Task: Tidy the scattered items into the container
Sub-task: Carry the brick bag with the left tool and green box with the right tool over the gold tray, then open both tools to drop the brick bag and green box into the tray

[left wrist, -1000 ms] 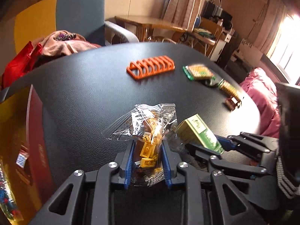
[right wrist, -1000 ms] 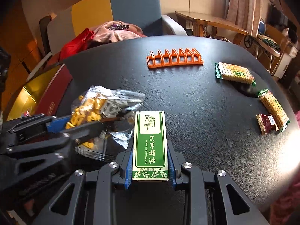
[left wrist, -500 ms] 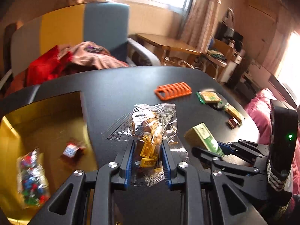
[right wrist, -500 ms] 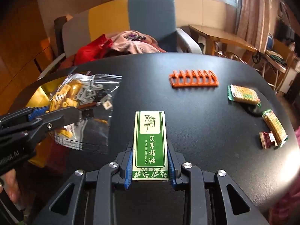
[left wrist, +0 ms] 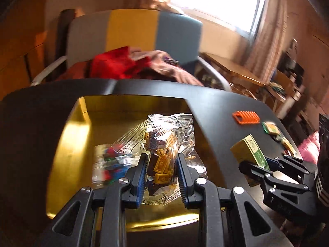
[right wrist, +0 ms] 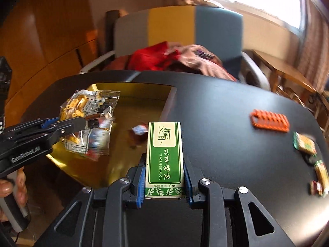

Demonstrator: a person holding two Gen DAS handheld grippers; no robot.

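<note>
Presently listed, item by item.

Left gripper (left wrist: 161, 171): jaws closed on a clear plastic bag (left wrist: 164, 144) of yellow and grey toy bricks, pinched near its lower half, the rest standing up above the fingers. From the right wrist view the bag (right wrist: 90, 119) hangs in the air over the near left part of the box.

Right gripper (right wrist: 164, 177): jaws clamped on either side of a green and white carton (right wrist: 164, 158) printed "essential oil, 10ml", held flat with its label face up. It sits above the table (right wrist: 226, 107) at the box's right edge, not yet over the inside. From the left wrist view the carton (left wrist: 249, 151) shows at an angle in the other claw (left wrist: 265, 165).

Box (left wrist: 72, 127): open, gold-lined, set on the black table. Inside: a blurred bag of red, blue and green bits (left wrist: 111, 164), partly behind the left fingers; a small red and white packet (right wrist: 139, 129) on the floor of the box.

Loose on the table, well to the right: an orange slotted rack (right wrist: 269, 121); a green-edged snack packet (right wrist: 305, 144); a second, longer snack packet (right wrist: 321, 170); a small red item (right wrist: 315, 187) just beside it, too blurred to name.

Behind the table: a grey, yellow and blue armchair (right wrist: 174, 28) heaped with red and pink cloth (right wrist: 174, 58).
</note>
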